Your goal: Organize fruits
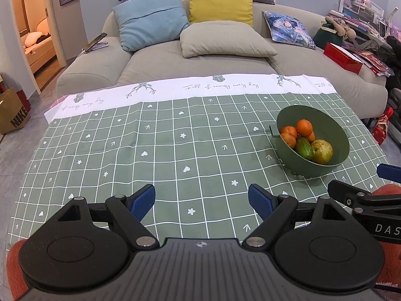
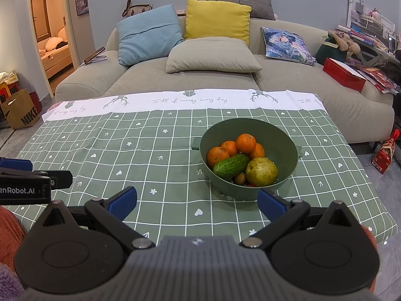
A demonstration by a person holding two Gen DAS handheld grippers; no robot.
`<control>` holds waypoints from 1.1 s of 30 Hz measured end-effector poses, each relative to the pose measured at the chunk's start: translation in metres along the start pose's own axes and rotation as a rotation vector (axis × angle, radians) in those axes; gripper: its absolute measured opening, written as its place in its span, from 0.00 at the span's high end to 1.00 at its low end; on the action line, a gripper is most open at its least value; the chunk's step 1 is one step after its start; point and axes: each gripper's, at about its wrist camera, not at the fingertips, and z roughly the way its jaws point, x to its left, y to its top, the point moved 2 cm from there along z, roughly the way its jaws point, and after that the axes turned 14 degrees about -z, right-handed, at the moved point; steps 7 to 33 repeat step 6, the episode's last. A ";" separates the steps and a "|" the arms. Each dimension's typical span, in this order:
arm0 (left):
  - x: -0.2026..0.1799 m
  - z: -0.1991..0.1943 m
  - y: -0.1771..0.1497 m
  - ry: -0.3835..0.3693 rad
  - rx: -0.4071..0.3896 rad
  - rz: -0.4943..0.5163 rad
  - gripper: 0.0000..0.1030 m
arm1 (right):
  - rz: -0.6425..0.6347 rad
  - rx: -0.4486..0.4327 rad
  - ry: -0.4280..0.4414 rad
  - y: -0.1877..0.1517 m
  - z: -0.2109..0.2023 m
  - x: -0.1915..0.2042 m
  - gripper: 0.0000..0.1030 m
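A green bowl (image 2: 250, 135) sits on the counter (image 2: 150, 155), at about 1 o'clock from the right tool (image 2: 197, 202) and 2 o'clock from the left tool (image 1: 201, 202). Piled inside are four oranges (image 2: 246, 143), a dark green cucumber (image 2: 231, 165) lying tilted across them, and a yellow-green pear (image 2: 262, 171) against the near wall; something small and brownish (image 2: 241, 178) shows under the cucumber, too hidden to tell. The bowl has a small tab handle (image 2: 195, 146) at its 9 o'clock side.

Both tools hang over the near edge of the counter with jaws spread wide and nothing between them. The checked cloth (image 1: 150, 150) lies bare from 9 to 12 o'clock of the bowl. The counter's far edge runs just beside a grey sofa (image 1: 200, 62); its right edge falls near the bowl at 3 o'clock.
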 end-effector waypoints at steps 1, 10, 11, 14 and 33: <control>0.000 0.000 0.000 0.001 -0.001 0.000 0.05 | 0.000 0.000 0.000 0.000 0.000 0.000 0.05; 0.001 -0.001 0.000 0.001 -0.003 -0.005 0.05 | -0.001 0.008 0.005 -0.002 0.003 0.002 0.05; 0.001 -0.001 0.000 0.001 -0.003 -0.005 0.05 | -0.001 0.008 0.005 -0.002 0.003 0.002 0.05; 0.001 -0.001 0.000 0.001 -0.003 -0.005 0.05 | -0.001 0.008 0.005 -0.002 0.003 0.002 0.05; 0.001 -0.001 0.000 0.001 -0.003 -0.005 0.05 | -0.001 0.008 0.005 -0.002 0.003 0.002 0.05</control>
